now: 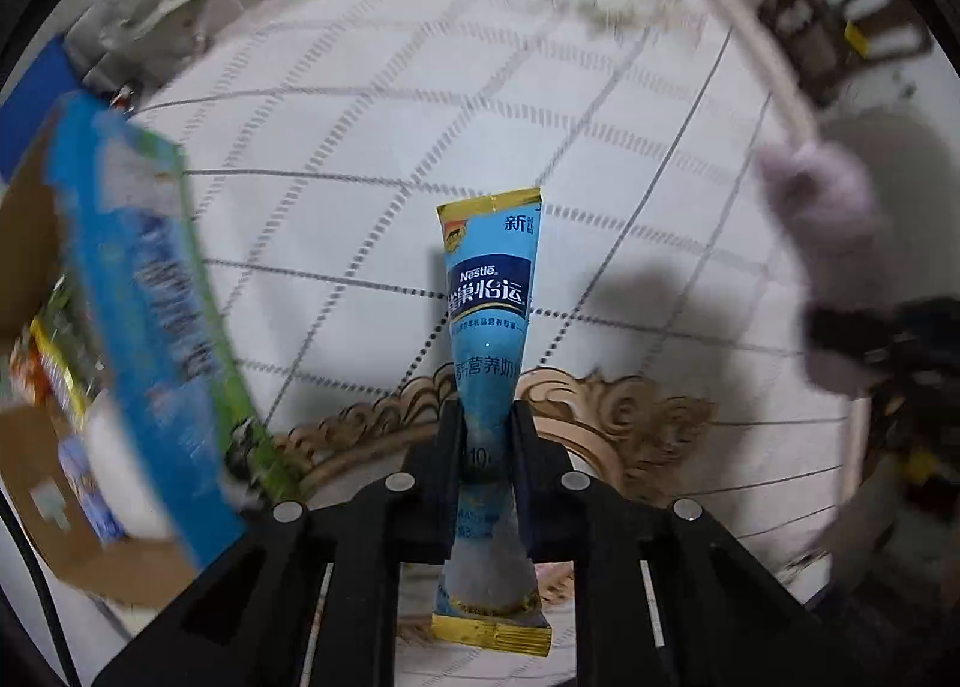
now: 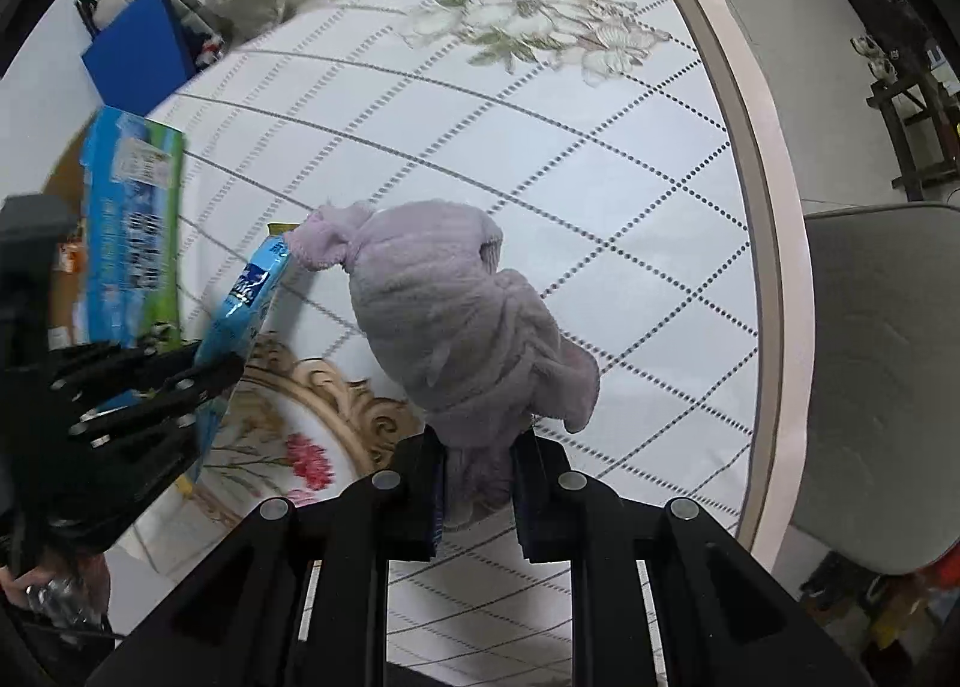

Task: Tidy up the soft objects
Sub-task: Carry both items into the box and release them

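Above the quilted tablecloth (image 2: pixel 600 195), both grippers carry loads unplaced: left gripper (image 1: pixel 486 447) clamps a blue sachet (image 1: pixel 489 291), right gripper (image 2: pixel 478 471) a lilac cloth (image 2: pixel 456 315).

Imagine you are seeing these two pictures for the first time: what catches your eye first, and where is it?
A blue milk-powder sachet stands out at the centre of the left wrist view, pinched in the left tongs above the white checked tablecloth. In the right wrist view a fluffy lilac cloth bulges from the right tongs. A blue-and-green box stands at the left edge.
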Demonstrator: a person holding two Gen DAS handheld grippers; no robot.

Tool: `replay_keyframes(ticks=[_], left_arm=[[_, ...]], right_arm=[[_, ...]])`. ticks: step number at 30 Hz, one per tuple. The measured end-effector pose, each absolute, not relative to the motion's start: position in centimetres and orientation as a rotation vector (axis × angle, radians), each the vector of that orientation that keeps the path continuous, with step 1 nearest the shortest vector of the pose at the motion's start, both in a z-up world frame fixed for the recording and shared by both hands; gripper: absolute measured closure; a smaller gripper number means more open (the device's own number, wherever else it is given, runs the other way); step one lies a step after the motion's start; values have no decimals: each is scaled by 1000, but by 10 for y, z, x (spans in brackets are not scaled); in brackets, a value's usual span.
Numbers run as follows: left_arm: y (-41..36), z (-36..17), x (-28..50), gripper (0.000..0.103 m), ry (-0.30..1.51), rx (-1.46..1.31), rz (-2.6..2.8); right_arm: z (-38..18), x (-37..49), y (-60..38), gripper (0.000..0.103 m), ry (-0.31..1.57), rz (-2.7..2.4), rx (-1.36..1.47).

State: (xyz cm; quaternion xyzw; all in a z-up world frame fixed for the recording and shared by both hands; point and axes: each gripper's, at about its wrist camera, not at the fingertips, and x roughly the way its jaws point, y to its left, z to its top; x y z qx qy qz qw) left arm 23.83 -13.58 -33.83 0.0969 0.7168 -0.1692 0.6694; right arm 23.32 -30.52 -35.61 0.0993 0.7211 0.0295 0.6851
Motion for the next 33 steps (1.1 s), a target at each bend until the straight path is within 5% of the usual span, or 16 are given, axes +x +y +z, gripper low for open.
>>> replay_keyframes(ticks=[12,23,33], left_arm=[[19,-191,250,90,1350,5,-236],[205,-243,281,90,1416,-51,46],[272,-324,295,90,1572,-135,121]], right_arm=[[-264,229,-174,84,1469,278,288],[-290,257,-18,84,1553,274,401],[-334,271,19,84,1598,81,356]])
